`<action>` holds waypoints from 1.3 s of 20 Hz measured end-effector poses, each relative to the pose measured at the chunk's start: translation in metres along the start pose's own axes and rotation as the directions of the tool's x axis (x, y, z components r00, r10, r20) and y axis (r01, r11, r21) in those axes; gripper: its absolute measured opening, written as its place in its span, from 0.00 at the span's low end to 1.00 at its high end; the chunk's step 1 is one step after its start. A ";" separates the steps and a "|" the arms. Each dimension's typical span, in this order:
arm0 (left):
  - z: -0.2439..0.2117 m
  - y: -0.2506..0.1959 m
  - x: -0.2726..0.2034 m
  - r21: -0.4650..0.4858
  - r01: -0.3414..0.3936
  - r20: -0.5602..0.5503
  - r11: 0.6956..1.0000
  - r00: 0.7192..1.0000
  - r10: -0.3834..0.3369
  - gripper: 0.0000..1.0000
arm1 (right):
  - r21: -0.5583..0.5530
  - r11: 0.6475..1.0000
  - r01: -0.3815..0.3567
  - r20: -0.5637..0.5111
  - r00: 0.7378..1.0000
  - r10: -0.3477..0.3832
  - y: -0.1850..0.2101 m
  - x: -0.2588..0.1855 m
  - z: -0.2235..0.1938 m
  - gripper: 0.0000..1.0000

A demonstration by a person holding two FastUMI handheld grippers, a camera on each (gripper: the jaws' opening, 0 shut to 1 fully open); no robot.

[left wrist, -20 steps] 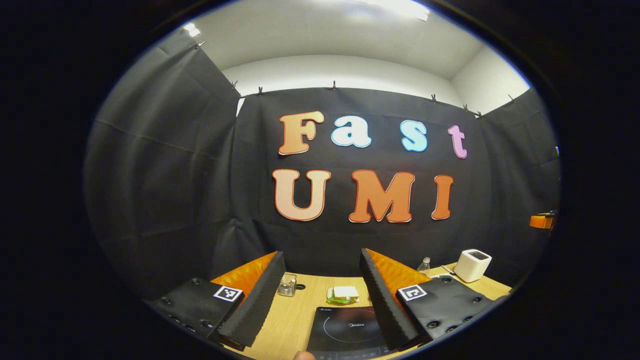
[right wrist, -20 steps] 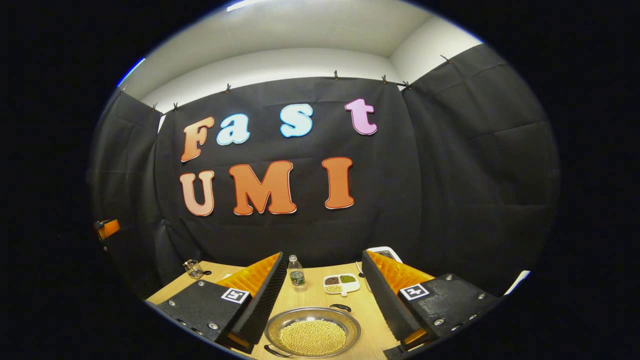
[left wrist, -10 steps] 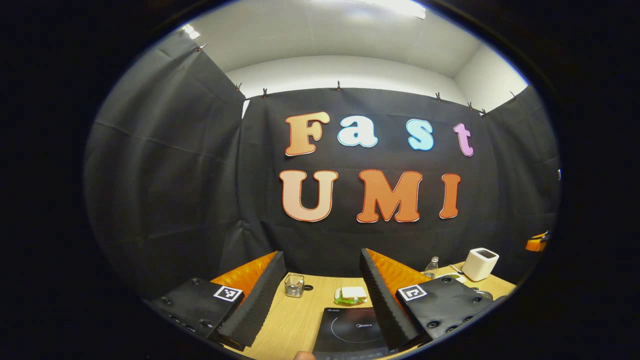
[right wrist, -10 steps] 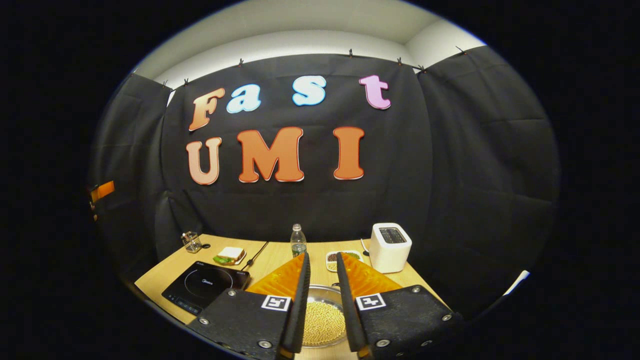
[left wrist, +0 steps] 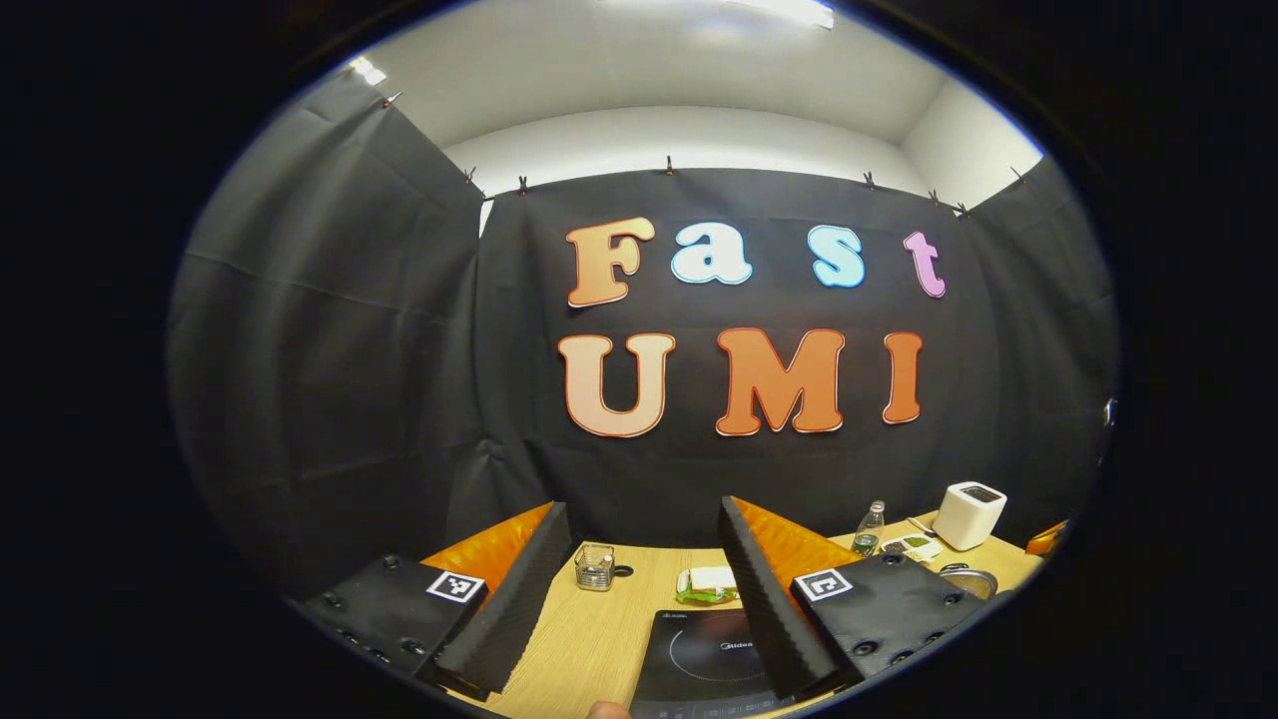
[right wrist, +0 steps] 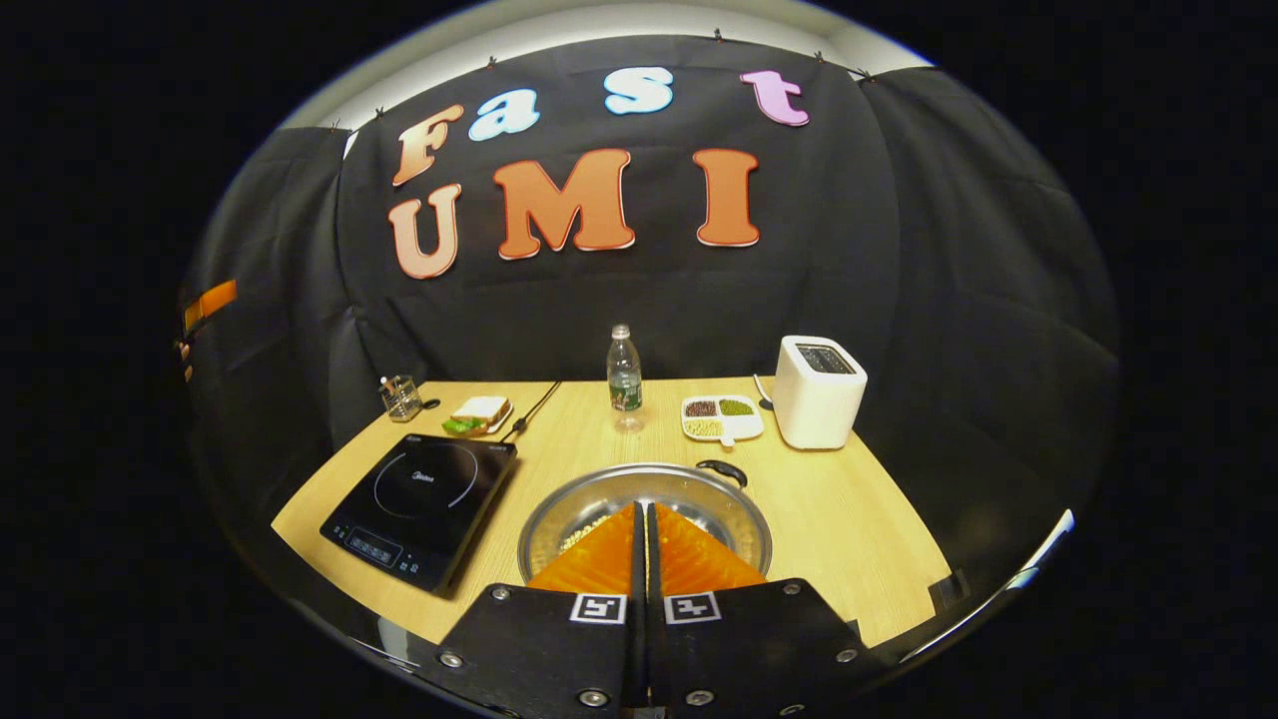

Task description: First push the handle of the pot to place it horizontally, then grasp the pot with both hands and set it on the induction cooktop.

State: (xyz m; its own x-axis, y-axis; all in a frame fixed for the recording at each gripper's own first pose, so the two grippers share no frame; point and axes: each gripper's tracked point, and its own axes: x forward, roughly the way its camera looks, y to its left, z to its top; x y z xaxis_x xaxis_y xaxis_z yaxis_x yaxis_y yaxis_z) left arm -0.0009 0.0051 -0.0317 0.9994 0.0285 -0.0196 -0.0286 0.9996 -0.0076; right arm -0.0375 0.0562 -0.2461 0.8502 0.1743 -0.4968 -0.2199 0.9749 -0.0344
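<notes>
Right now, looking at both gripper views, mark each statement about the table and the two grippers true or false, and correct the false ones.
1. The pot sits on the induction cooktop. False: it stands on the table to the right of the cooktop.
2. The right gripper has its fingers closed together. True.
3. The left gripper is closed. False: its fingers stand wide apart, above the cooktop's end of the table.
4. The water bottle stands upright behind the pot. True.
5. The toaster stands left of the cooktop. False: it is at the right, beside the divided dish.
</notes>
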 end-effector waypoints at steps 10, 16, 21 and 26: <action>-0.016 -0.005 0.006 -0.021 0.006 -0.038 1.000 0.999 -0.007 0.97 | -0.013 0.998 -0.063 -0.167 0.984 0.060 0.029 -0.005 -0.093 0.00; -0.017 -0.015 0.003 -0.021 0.032 -0.034 0.999 0.999 -0.033 0.97 | 0.005 0.997 -0.082 -0.241 0.967 0.081 0.039 0.001 -0.137 0.00; -0.009 -0.017 -0.006 -0.014 0.038 -0.015 0.999 0.999 -0.038 0.97 | 0.014 0.993 -0.114 -0.299 0.948 0.113 0.054 0.009 -0.169 0.00; -0.010 -0.017 -0.010 -0.008 0.044 -0.029 0.999 0.999 -0.044 0.97 | 0.015 0.990 -0.139 -0.318 0.938 0.137 0.069 0.019 -0.178 0.00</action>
State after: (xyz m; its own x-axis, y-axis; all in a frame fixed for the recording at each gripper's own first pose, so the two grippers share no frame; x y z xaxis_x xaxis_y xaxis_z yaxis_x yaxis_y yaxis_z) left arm -0.0104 -0.0122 -0.0413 0.9987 -0.0160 -0.0484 0.0152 0.9998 -0.0162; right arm -0.1217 0.1020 -0.4124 0.6154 0.2527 -0.7466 -0.3288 0.9432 0.0482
